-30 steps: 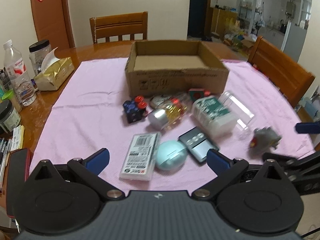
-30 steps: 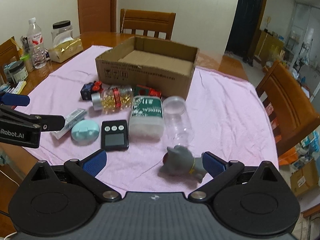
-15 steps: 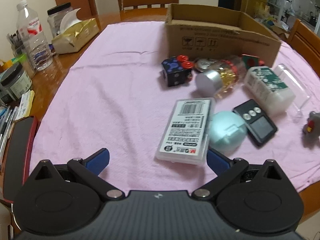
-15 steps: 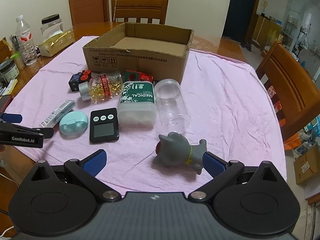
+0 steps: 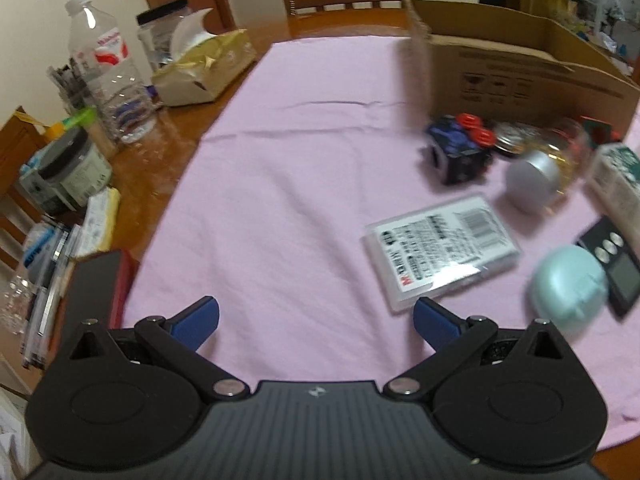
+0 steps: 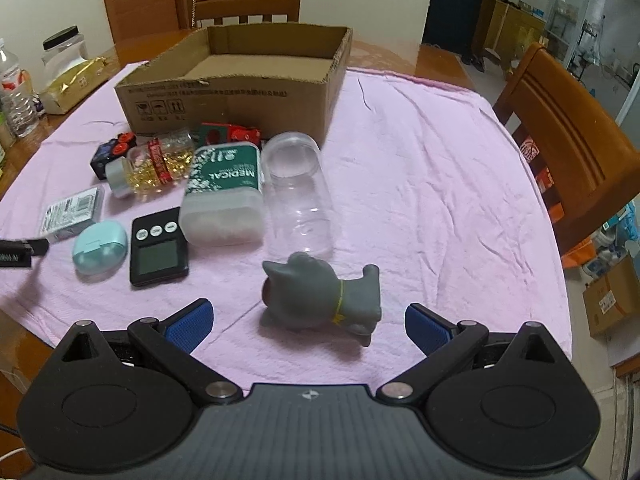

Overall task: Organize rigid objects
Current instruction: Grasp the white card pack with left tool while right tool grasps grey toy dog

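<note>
Ahead of the wide-open left gripper (image 5: 316, 318) it's bare pink cloth (image 5: 288, 184); right gripper (image 6: 309, 322), spread wide too, brackets the grey toy (image 6: 324, 294); blurry clear case (image 5: 442, 248) at 2 o'clock.

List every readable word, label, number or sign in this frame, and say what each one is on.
"MEDICAL": green label of the white container.
Three handling pictograms, with an unreadable line of print above them: front wall of the cardboard box.
Barcode and small print, blurred: flat clear case.
Red label, blurred: water bottle.
Red band, too small to read: capsule bottle.
White lettering, unreadable: left gripper at the frame edge.
</note>
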### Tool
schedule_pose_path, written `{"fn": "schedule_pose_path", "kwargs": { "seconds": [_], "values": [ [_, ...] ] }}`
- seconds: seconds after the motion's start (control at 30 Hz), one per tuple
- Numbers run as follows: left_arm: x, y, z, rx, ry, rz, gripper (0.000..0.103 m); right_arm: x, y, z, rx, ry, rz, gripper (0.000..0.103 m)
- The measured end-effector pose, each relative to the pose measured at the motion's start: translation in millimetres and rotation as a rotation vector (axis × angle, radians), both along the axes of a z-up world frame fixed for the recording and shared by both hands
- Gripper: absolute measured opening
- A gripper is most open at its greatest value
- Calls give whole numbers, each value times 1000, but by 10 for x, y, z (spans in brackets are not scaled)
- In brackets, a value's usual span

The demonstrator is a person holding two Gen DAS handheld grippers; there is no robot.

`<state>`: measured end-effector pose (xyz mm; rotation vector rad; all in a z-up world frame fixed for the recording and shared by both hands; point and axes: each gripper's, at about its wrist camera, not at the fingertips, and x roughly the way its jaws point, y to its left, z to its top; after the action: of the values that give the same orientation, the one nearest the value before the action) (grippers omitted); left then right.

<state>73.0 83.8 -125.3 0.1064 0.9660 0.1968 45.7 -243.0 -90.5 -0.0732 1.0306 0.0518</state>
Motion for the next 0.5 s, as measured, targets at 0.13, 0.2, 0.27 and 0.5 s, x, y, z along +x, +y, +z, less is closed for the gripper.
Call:
{"fn": "schedule_pose_path", "kwargs": {
  "seconds": [0.13, 0.2, 0.27, 0.5],
  "values": [
    [24, 12, 102, -40, 5, -5, 102, 25, -30, -120, 2, 31, 2, 103],
    [20, -28, 182, -100, -4, -32, 102, 30, -38, -186, 1, 43, 1, 103],
    [65, -119, 244, -141, -18, -65, 102, 38, -45, -252, 3, 53, -1, 103],
    [429, -411, 136, -149, -14, -108, 102, 104, -50, -387, 6, 75, -13, 103]
  ]
}}
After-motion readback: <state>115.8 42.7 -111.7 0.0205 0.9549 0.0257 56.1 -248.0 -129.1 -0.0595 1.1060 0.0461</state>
